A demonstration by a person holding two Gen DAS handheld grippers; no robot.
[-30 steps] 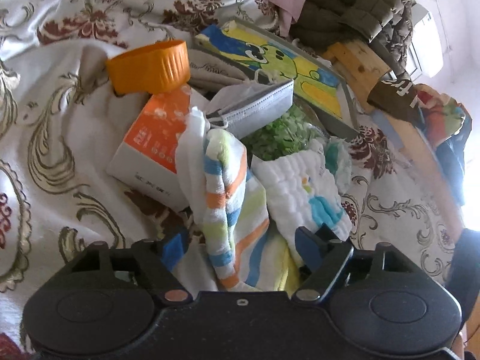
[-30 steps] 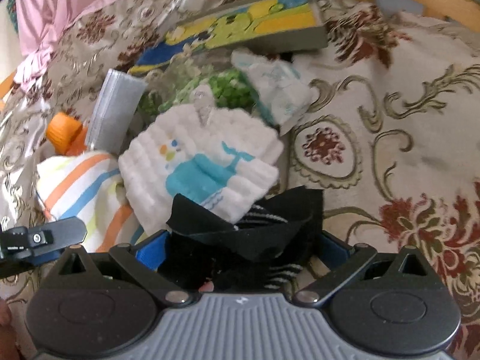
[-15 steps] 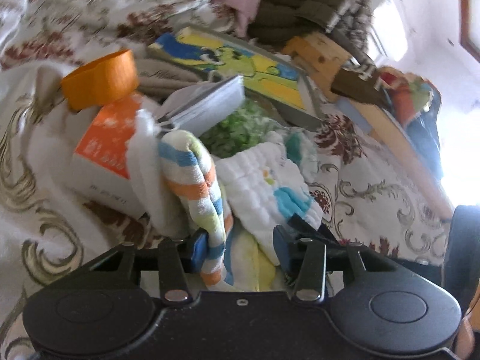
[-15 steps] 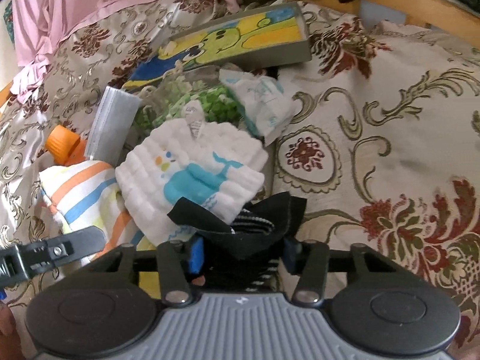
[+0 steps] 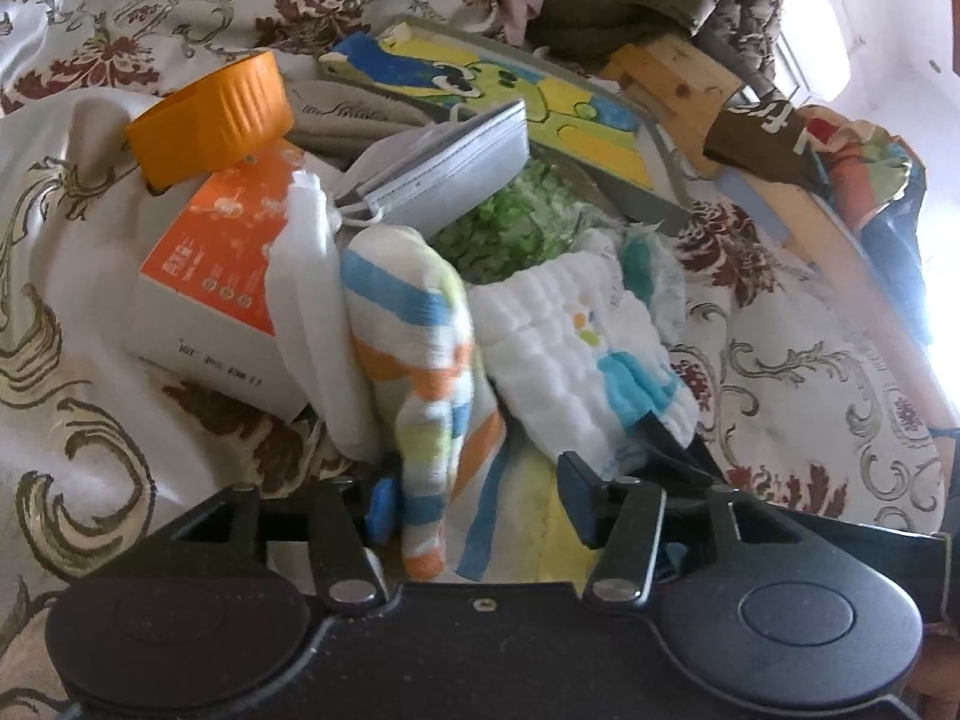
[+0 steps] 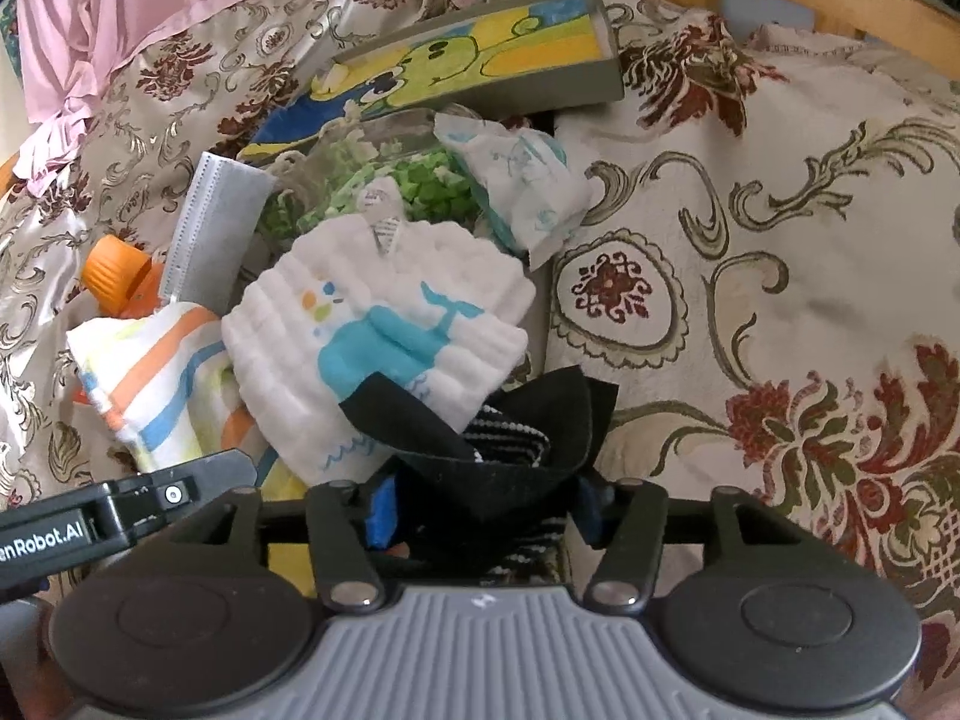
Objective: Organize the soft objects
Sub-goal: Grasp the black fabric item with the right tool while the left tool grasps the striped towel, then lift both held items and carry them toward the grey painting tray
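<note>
Right gripper (image 6: 480, 516) pads mostly buried under the black striped cloth (image 6: 498, 438) it clamps, near centre. Left gripper (image 5: 474, 507) stands partly spread; the striped towel (image 5: 420, 360) droops between its pads, grip unclear. White whale cloth (image 6: 372, 336), puffy and quilted, sits just beyond.

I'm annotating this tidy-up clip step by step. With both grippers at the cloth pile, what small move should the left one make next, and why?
Probably close the left gripper on the striped cloth. A fold of it hangs between the fingers, which stand apart with a gap on the right side. The right gripper already has the black cloth between its fingers, so it needs no move.
</note>
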